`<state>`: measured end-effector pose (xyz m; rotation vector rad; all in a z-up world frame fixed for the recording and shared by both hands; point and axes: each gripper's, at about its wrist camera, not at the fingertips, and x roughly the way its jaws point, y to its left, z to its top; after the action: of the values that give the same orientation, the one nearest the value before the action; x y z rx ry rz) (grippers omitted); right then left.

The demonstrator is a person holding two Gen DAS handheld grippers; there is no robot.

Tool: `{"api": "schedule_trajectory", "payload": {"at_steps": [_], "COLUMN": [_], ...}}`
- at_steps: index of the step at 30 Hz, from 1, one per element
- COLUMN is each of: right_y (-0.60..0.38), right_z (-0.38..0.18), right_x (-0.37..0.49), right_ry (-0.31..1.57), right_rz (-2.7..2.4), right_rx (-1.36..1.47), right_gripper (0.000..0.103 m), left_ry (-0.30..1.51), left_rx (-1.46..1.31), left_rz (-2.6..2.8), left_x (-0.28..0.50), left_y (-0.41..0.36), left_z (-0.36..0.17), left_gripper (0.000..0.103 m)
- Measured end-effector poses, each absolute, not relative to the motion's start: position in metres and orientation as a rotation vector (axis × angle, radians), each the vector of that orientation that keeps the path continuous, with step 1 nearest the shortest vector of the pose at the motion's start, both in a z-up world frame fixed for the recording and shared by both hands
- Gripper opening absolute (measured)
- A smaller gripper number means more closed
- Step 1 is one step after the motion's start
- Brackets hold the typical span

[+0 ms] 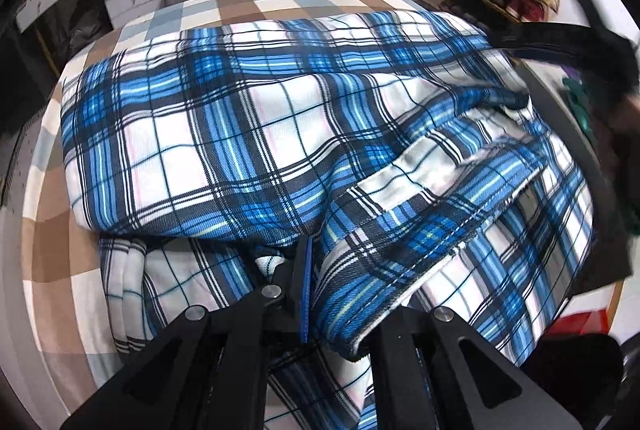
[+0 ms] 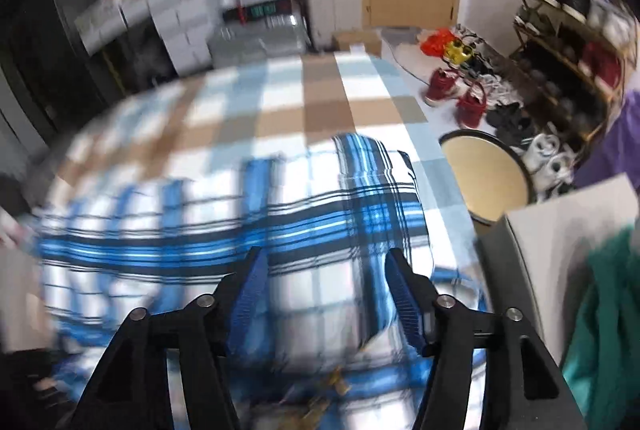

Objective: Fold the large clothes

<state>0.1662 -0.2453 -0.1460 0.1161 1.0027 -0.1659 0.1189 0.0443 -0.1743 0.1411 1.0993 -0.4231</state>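
The big blue, white and navy plaid cotton garment (image 1: 248, 134) lies heaped on the table with the brown, cream and pale-blue checked cloth (image 1: 256, 4), 1 broad layer already laid over the crumpled lower part. The left gripper (image 1: 306, 290) is clamped tight, its 2 fingers pressed together with a bunched edge of the plaid against them; whether cloth sits between the pads I cannot tell. The right gripper (image 2: 324, 294) hangs over the right part of the garment with its ribbed blue pads (image 2: 250, 294) apart and nothing between them; the view is smeared. To my eye the fold is half made. Done well, the left should keep its edge taut while the right takes the loose far corner, then both draw the layer flat, edges matched, no creases trapped beneath
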Motion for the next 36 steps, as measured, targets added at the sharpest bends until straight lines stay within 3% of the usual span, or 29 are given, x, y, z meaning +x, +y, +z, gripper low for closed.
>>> {"api": "schedule_trajectory", "payload": {"at_steps": [3, 9, 10, 12, 13, 14, 16, 18, 24, 28, 30, 33, 36], "right_y": [-0.252, -0.253, -0.253, -0.244, -0.239, -0.232, -0.223, -0.212, -0.212, -0.249, -0.259, -0.263, -0.259], "right_z": [-0.187, -0.19, -0.185, -0.166, -0.154, -0.143, -0.126, -0.121, -0.162, -0.208, -0.206, -0.18, -0.152], "right_x": [0.186, 0.183, 0.182, 0.186, 0.187, 0.189, 0.193, 0.202, 0.247, 0.254, 0.252, 0.248, 0.248], "right_ry": [1.162, 1.217, 1.207, 1.15, 1.111, 1.075, 1.023, 1.01, 1.1, 1.243, 1.228, 1.155, 1.07], "right_rz": [-0.195, -0.19, -0.193, -0.171, -0.156, -0.151, -0.119, -0.092, -0.2, -0.203, -0.199, -0.162, -0.053], "right_rx": [0.063, 0.016, 0.015, 0.01, -0.004, -0.024, -0.03, -0.037, -0.215, -0.038, 0.028, 0.061, 0.198], "right_gripper": [0.038, 0.042, 0.042, 0.042, 0.042, 0.043, 0.057, 0.061, 0.061, 0.063, 0.065, 0.055, 0.06], "left_ry": [1.091, 1.13, 1.135, 1.163, 1.172, 1.168, 1.142, 1.115, 1.037, 1.038, 1.037, 0.973, 0.95], "left_rx": [0.219, 0.136, 0.103, 0.028, -0.018, -0.074, -0.156, -0.201, -0.247, -0.251, -0.229, -0.196, -0.206], "left_rz": [-0.429, -0.449, -0.476, -0.565, -0.607, -0.645, -0.724, -0.785, -0.71, -0.628, -0.592, -0.521, -0.464], "left_x": [0.112, 0.121, 0.122, 0.122, 0.122, 0.12, 0.115, 0.11, 0.113, 0.126, 0.128, 0.132, 0.151], "left_y": [0.04, 0.049, 0.052, 0.06, 0.065, 0.071, 0.079, 0.084, 0.095, 0.099, 0.101, 0.099, 0.101], "left_z": [-0.177, -0.172, -0.168, -0.161, -0.157, -0.151, -0.136, -0.125, -0.116, -0.123, -0.121, -0.116, -0.119], "left_gripper": [0.001, 0.008, 0.014, 0.039, 0.063, 0.075, 0.076, 0.076, 0.076, 0.076, 0.076, 0.076, 0.077]}}
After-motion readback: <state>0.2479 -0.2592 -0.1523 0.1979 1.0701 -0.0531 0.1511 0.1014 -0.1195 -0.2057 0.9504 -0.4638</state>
